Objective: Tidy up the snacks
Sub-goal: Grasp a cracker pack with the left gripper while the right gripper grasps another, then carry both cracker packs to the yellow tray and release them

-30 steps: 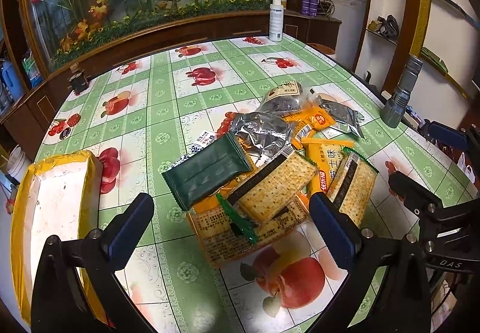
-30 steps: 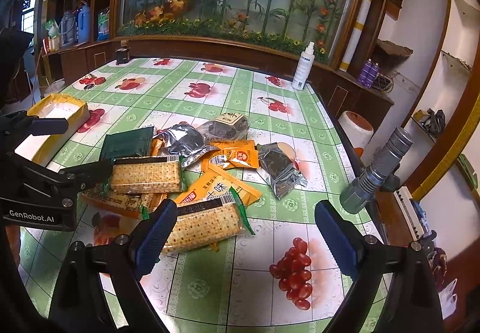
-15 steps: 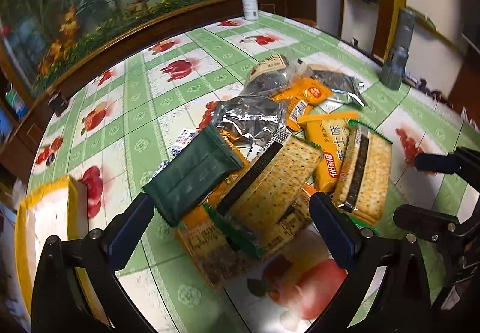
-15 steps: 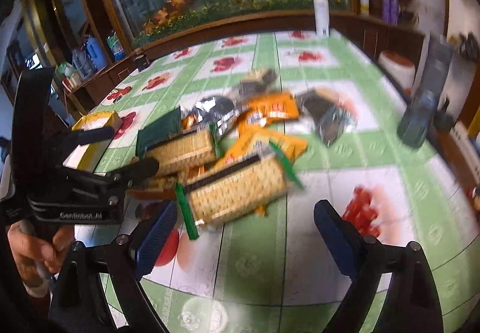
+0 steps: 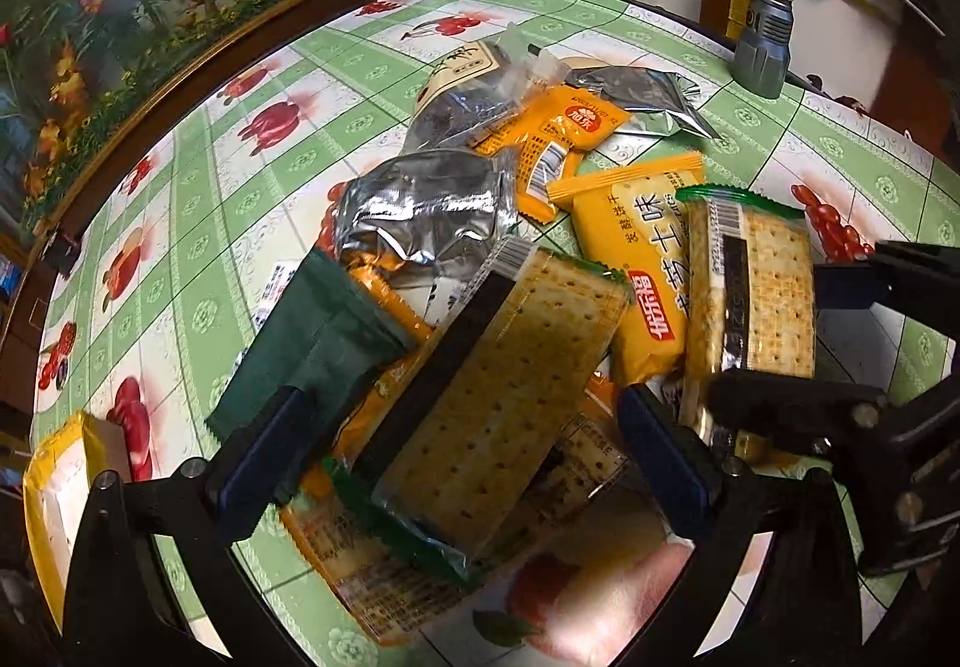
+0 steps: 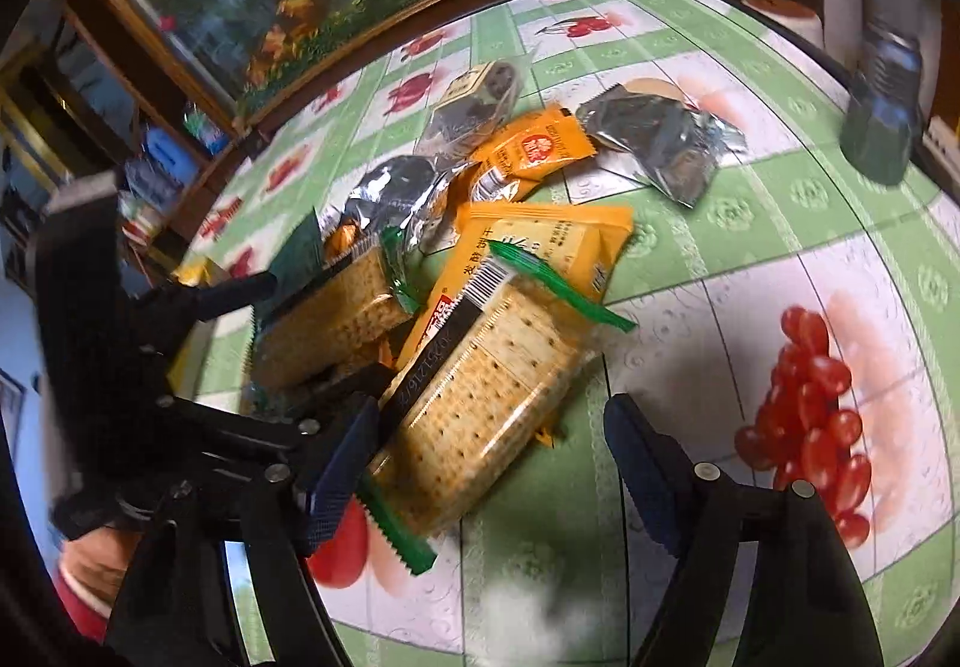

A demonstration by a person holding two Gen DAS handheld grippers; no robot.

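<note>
Snack pile, mid-counter [image 5: 198, 223], green fruit-print cloth. Cracker pack A [image 5: 498, 397]: atop the pile, between the wide-spread fingers of the left gripper [image 5: 462, 457], not gripped. Cracker pack B [image 6: 480, 409]: at the pile's near edge, lying between the wide fingers of the right gripper [image 6: 486, 463]. Yellow biscuit pack [image 5: 642, 259]: between the two. Silver pouch [image 5: 426, 211] and dark green packet [image 5: 312, 349]: beside pack A. Flashlight [image 5: 768, 6]: upright, at the counter edge.

Cracker packs [image 5: 498, 403]: clear, shiny plastic wrap.
Silver bags [image 5: 426, 211]: crinkly, shiny foil.
Orange packs [image 5: 645, 247]: smooth, glossy plastic.
Green pack [image 5: 312, 355]: dull, matt.
Counter [image 5: 198, 223]: smooth, shiny plastic cloth.
Fingers [image 5: 264, 457]: blue pads looked rough; black plastic arms.
</note>
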